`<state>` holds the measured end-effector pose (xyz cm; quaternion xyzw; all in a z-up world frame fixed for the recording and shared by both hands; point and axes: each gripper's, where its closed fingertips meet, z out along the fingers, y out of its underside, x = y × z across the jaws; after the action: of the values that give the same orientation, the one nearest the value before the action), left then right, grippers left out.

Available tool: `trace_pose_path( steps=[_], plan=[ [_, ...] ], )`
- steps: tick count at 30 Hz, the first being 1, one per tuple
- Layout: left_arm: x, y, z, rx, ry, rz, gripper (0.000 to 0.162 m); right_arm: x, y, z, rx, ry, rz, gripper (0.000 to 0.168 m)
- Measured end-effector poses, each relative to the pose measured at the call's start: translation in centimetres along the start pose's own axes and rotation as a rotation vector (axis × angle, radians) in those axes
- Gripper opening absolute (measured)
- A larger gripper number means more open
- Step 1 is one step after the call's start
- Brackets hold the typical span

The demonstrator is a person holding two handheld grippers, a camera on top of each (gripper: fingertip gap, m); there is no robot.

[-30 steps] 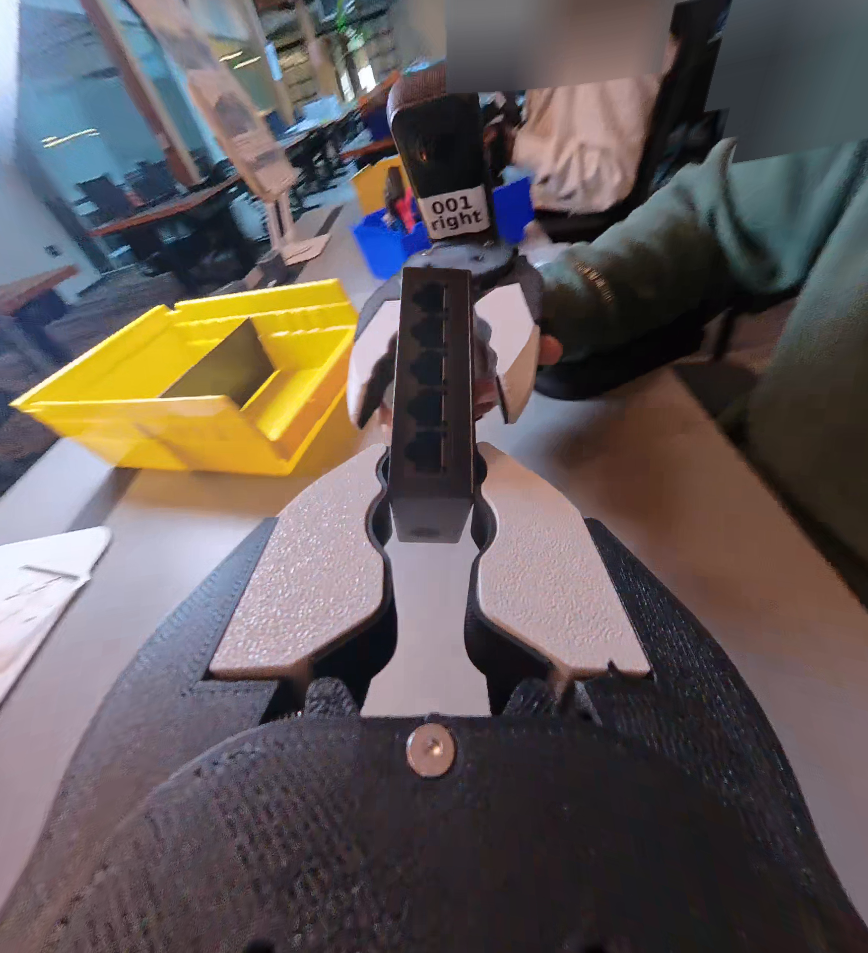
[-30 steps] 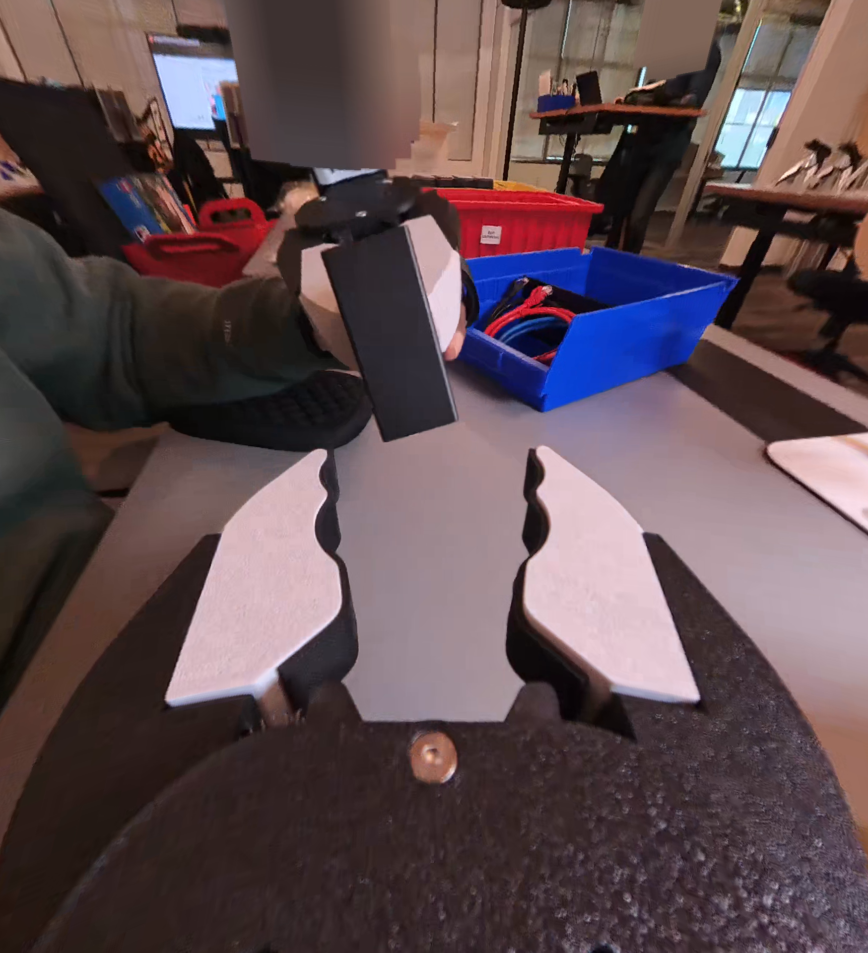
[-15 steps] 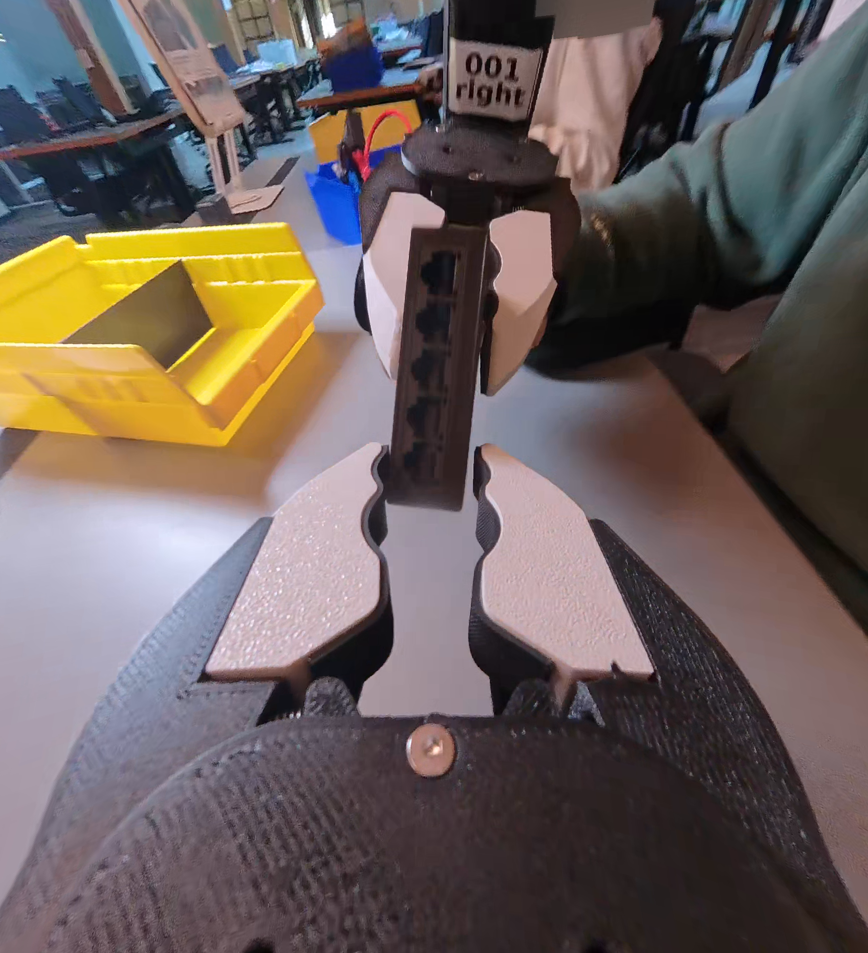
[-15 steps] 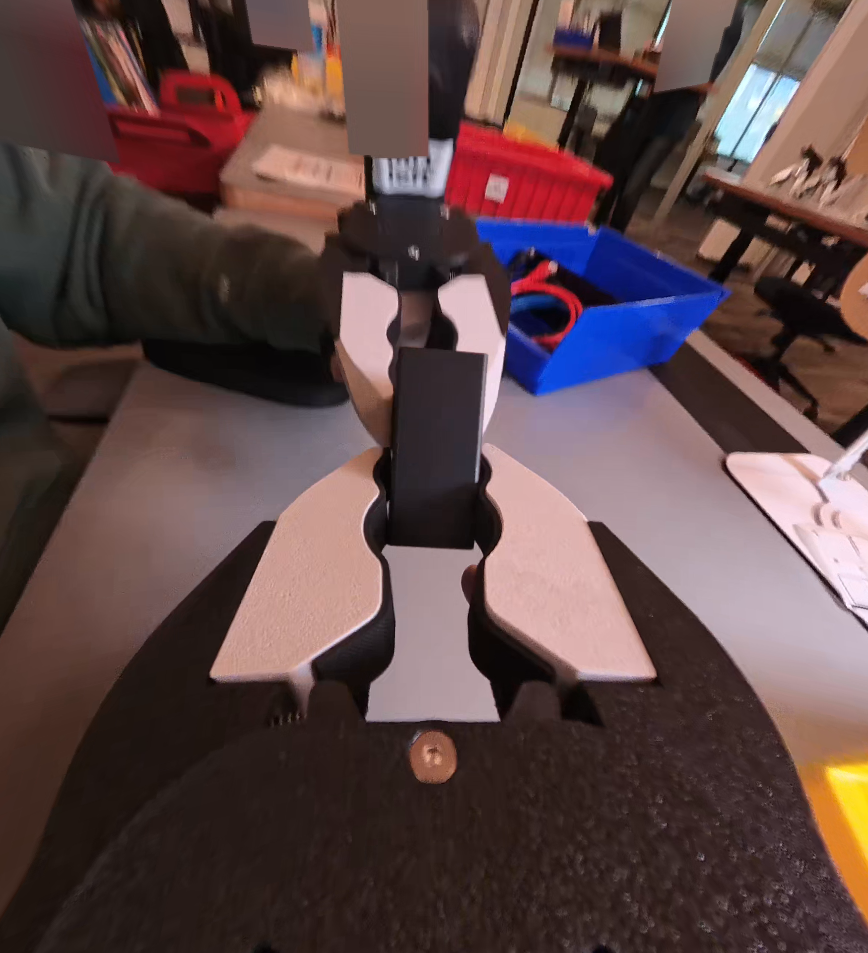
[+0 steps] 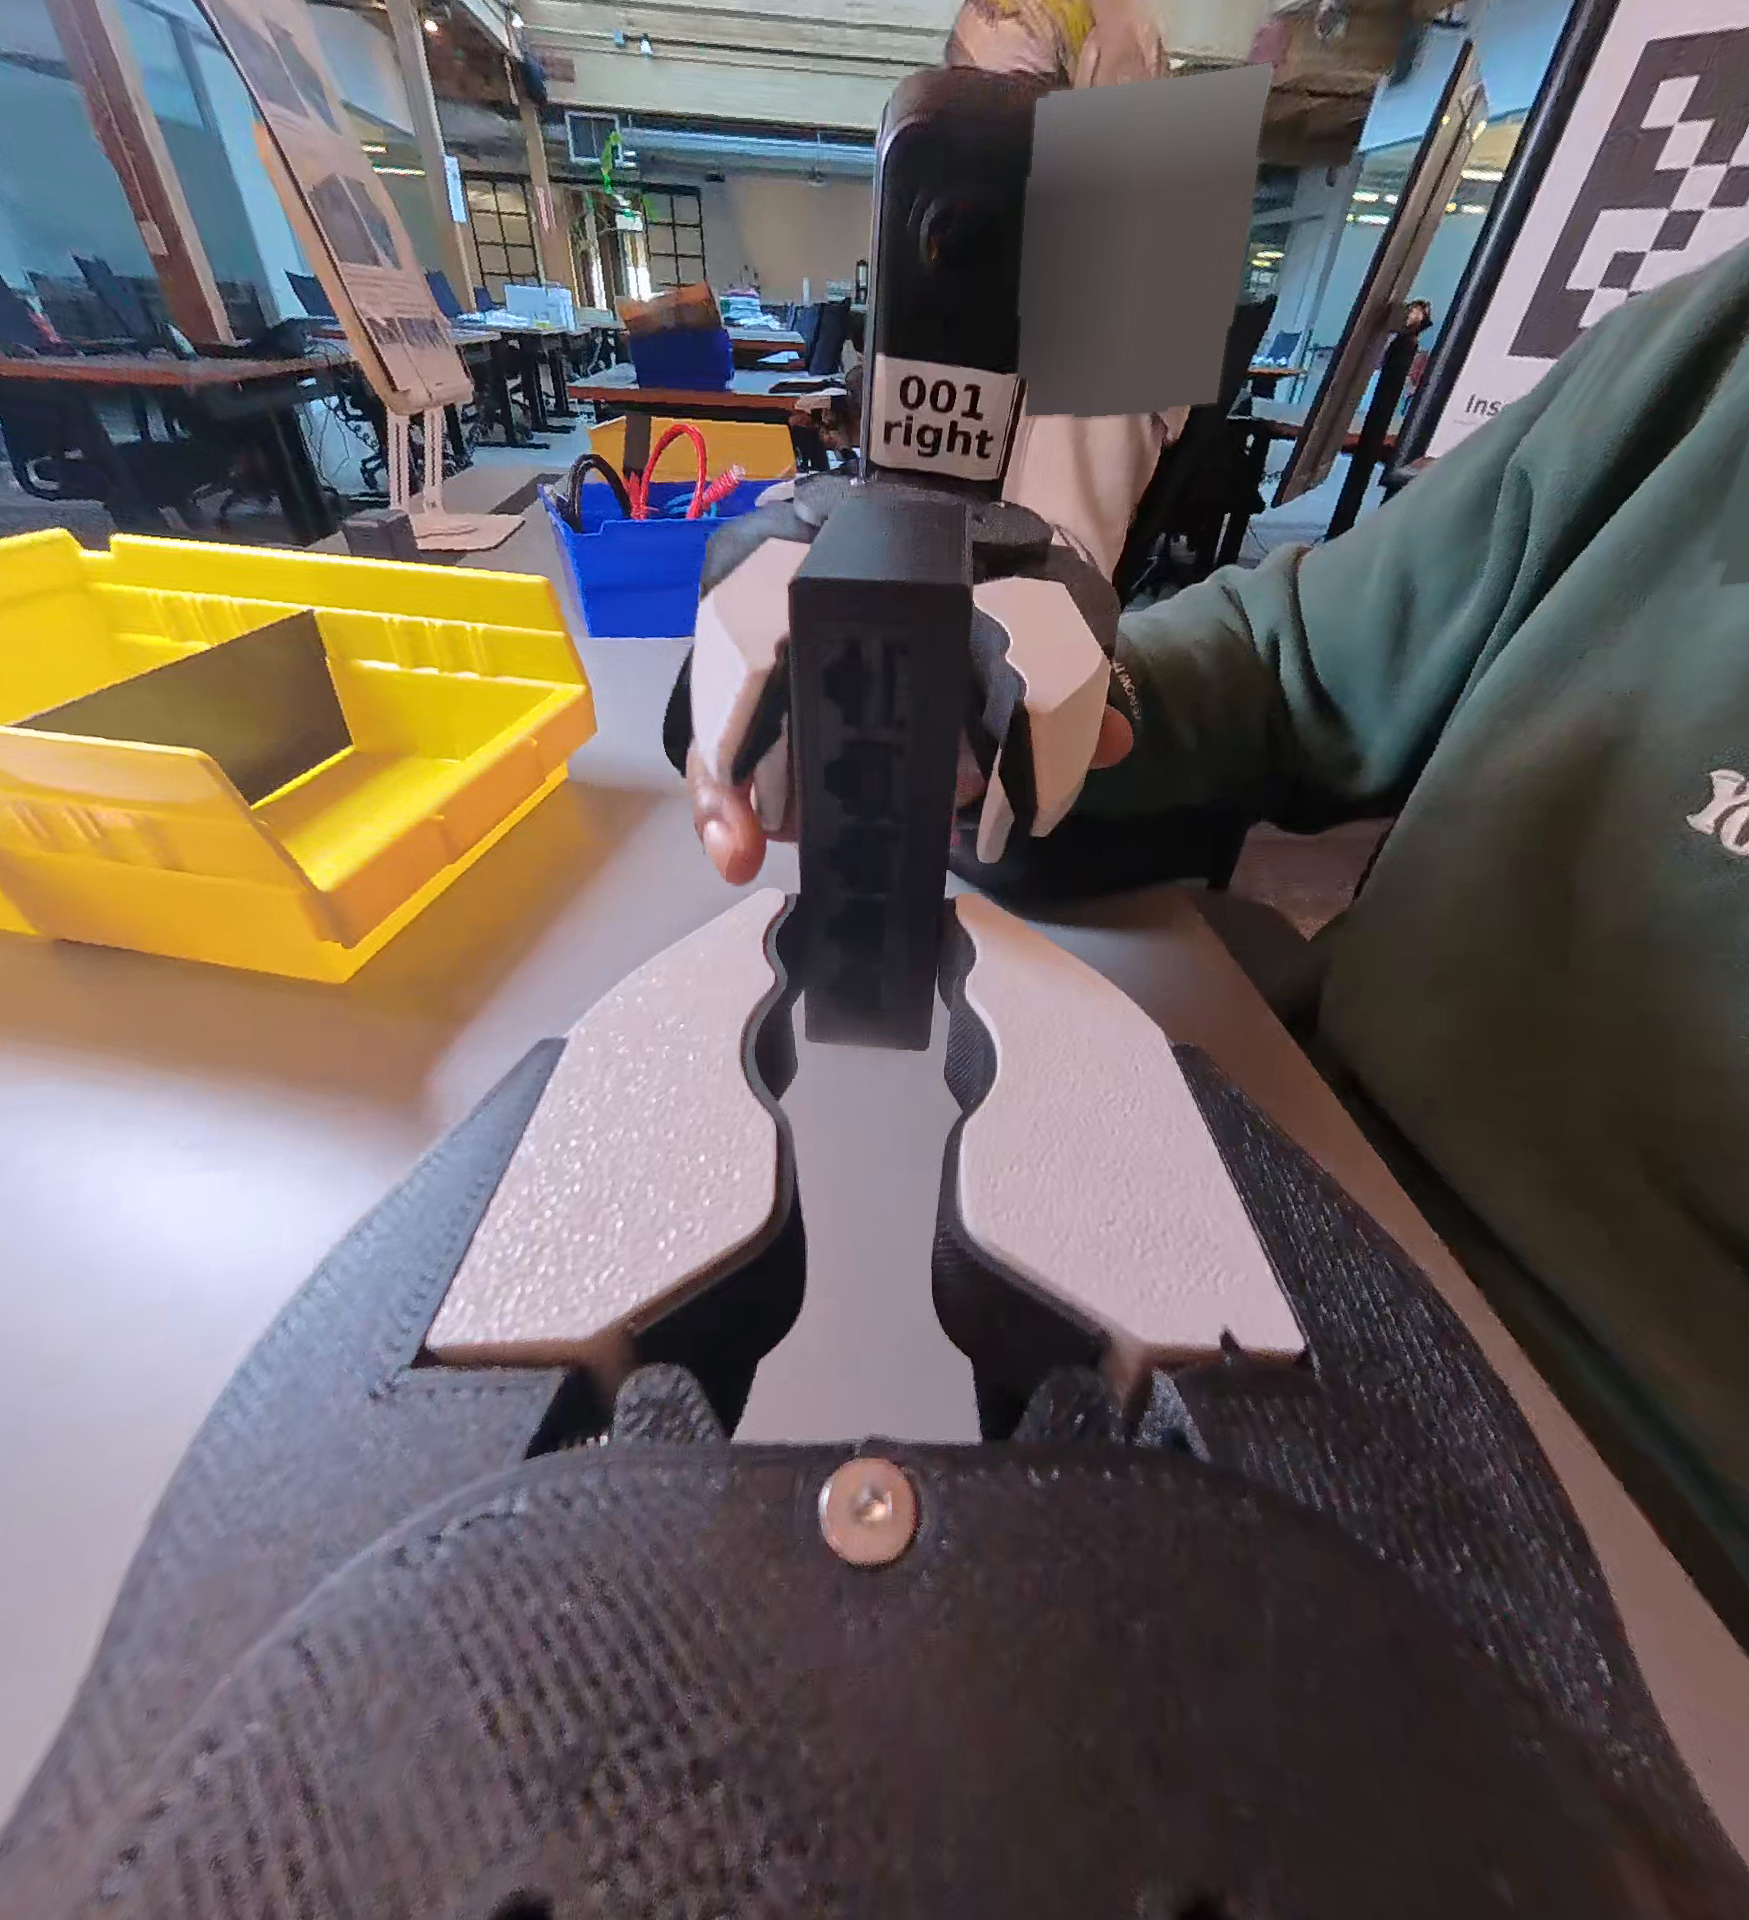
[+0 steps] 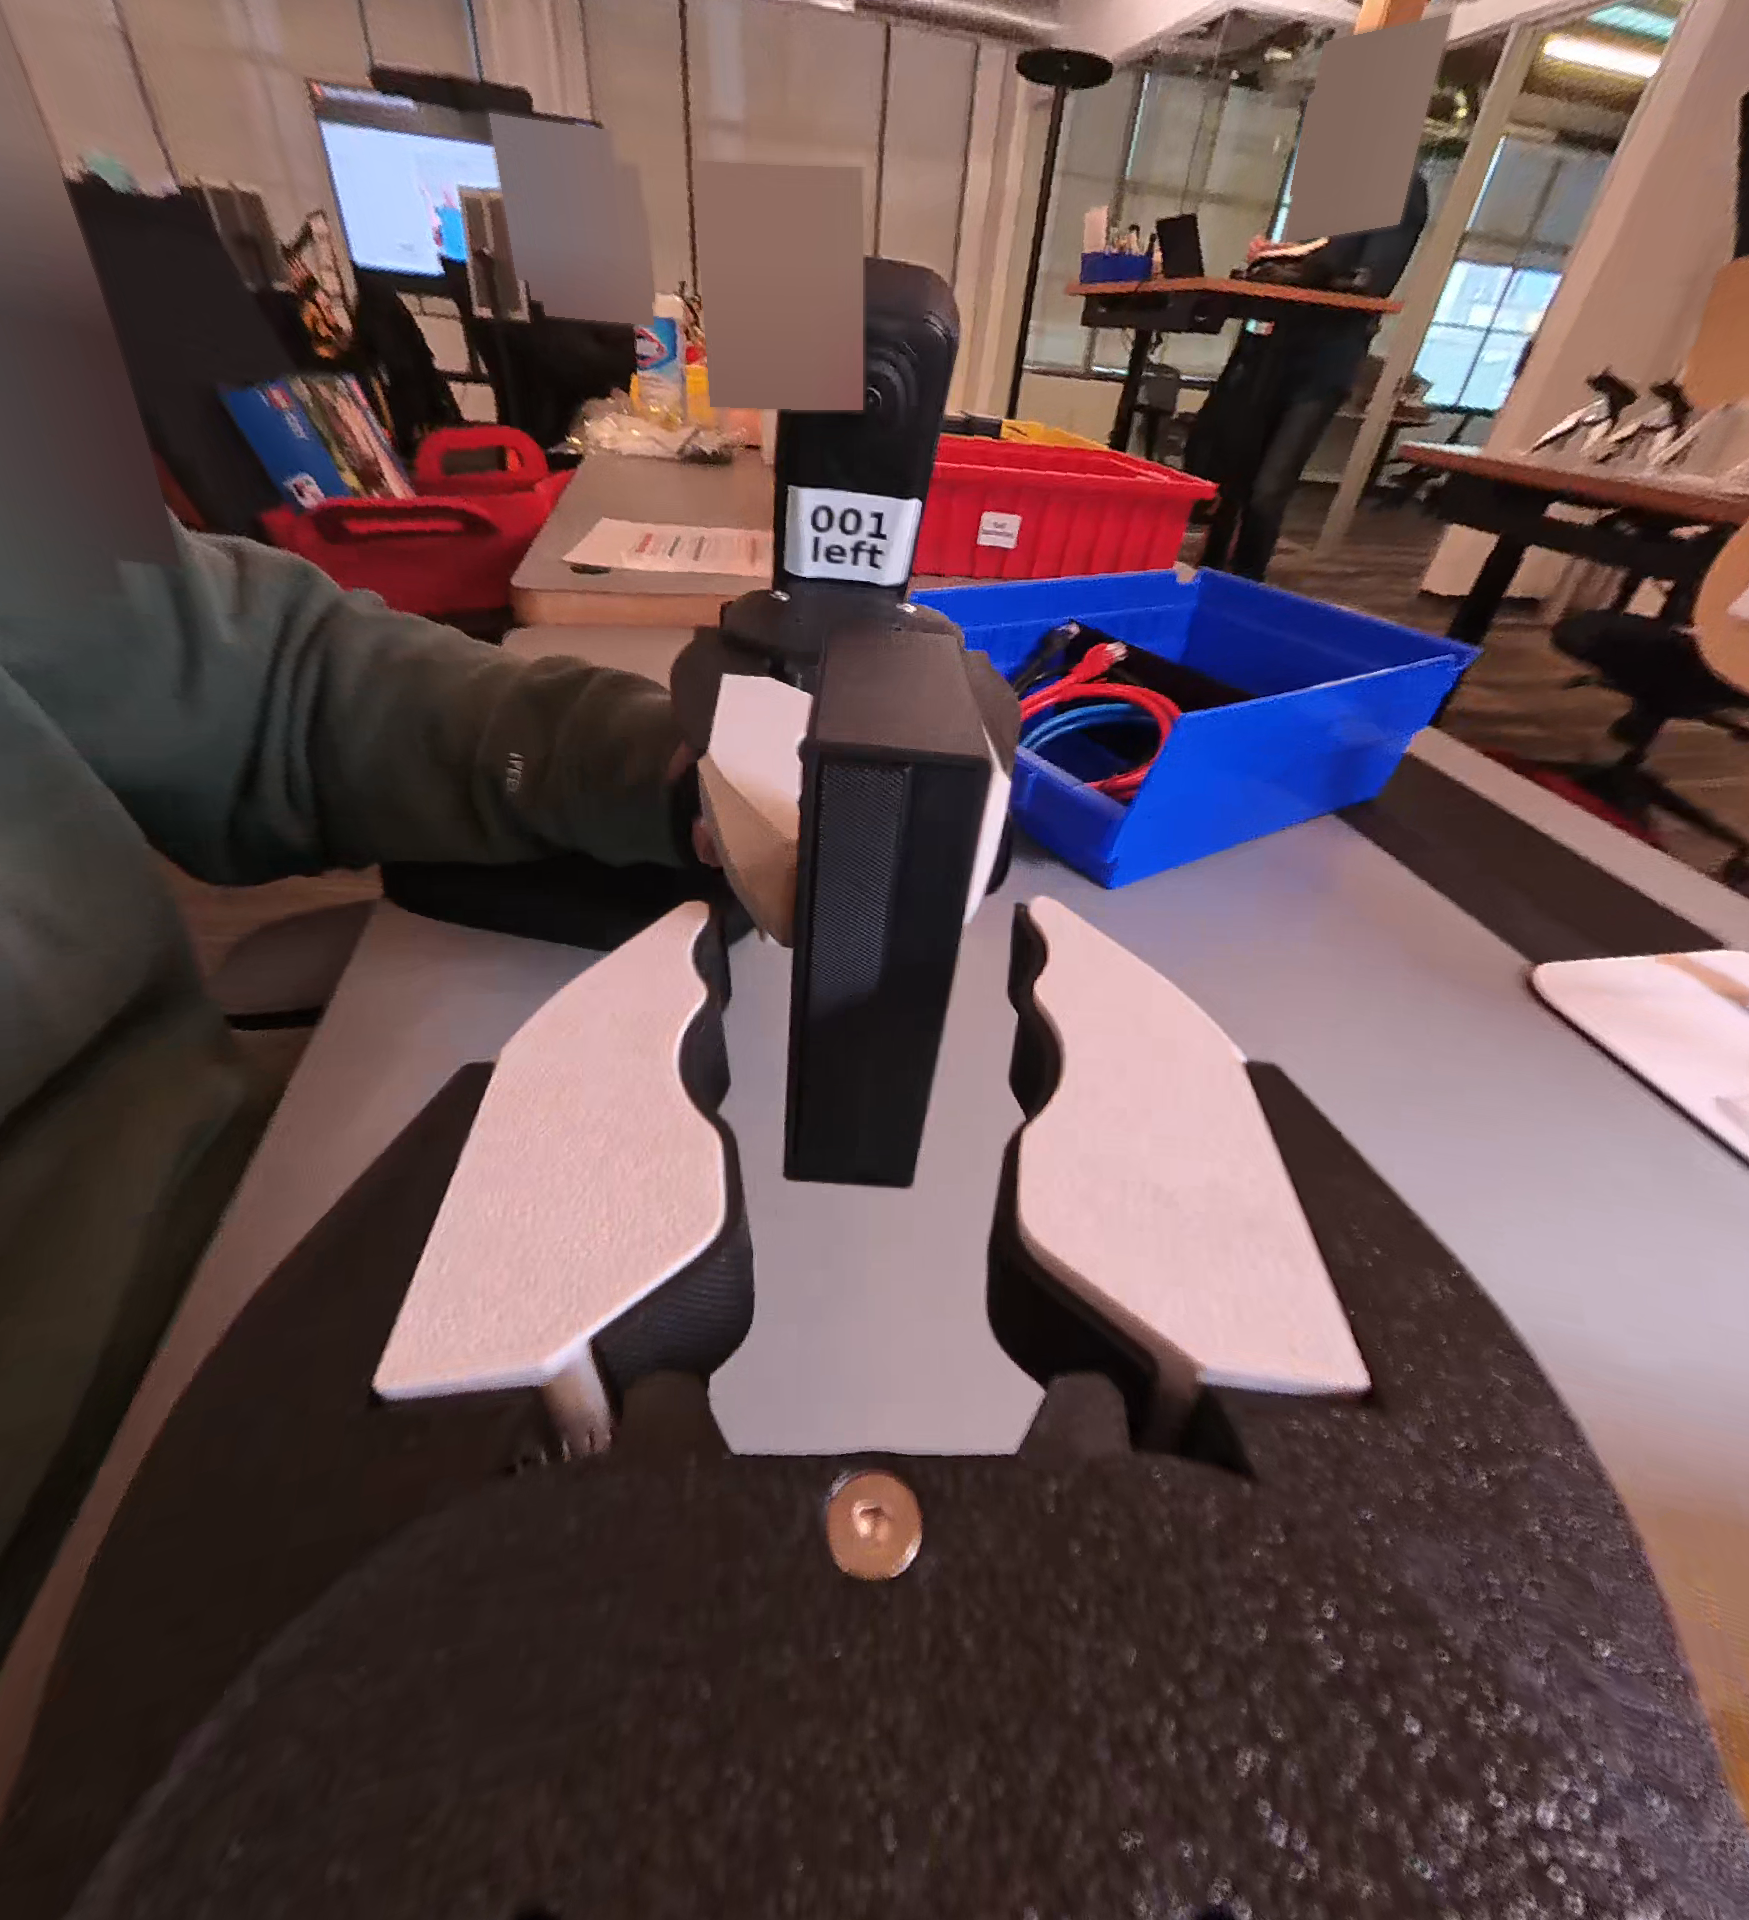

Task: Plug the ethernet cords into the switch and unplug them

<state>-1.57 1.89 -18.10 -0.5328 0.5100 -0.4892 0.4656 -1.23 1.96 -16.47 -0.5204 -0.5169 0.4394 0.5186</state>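
Note:
A black ethernet switch (image 5: pixel 870 790) is held in the air above the grey table, its row of ports facing up in the left wrist view. My left gripper (image 5: pixel 865 935) is shut on its near end. In the right wrist view the switch (image 6: pixel 859 987) lies between the fingers of my right gripper (image 6: pixel 865 935), which is open with a gap on each side. The left gripper (image 6: pixel 849 810) grips the switch's far end there. Red and blue ethernet cords (image 6: pixel 1098 717) lie coiled in a blue bin (image 6: pixel 1265 769) on the table behind.
A yellow bin (image 5: pixel 226 727) with a black divider stands to the left in the left wrist view. A flat white object (image 6: pixel 1680 1029) lies at the table's right edge. The person's green sleeves (image 5: pixel 1472 675) are beside the grippers. Red bins (image 6: pixel 1057 509) stand on a farther table.
My right gripper closed on the switch half a second ago and has since opened again. The left gripper has kept hold of the switch and both grippers now sit more level.

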Motion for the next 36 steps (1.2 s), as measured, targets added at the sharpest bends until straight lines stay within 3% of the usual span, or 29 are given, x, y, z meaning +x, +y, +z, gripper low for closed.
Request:
trace_pose_path(
  steps=[4,6,12,36],
  plan=[
    [0.1,0.3,0.7,0.021,0.025,-0.102,0.025,0.1,0.3,0.8,0.01,0.012,0.071,0.031],
    [-0.2,0.5,0.8,0.017,0.006,-0.124,0.025,0.4,0.6,0.7,-0.006,-0.004,0.124,0.03],
    [-0.5,1.4,1.2,-0.046,-0.007,-0.222,0.025,0.7,1.3,0.6,0.019,-0.055,0.27,0.029],
    [-0.3,3.4,1.2,-0.187,0.037,-0.425,0.025,0.3,3.6,1.4,-0.066,-0.147,0.426,0.031]
  ],
)
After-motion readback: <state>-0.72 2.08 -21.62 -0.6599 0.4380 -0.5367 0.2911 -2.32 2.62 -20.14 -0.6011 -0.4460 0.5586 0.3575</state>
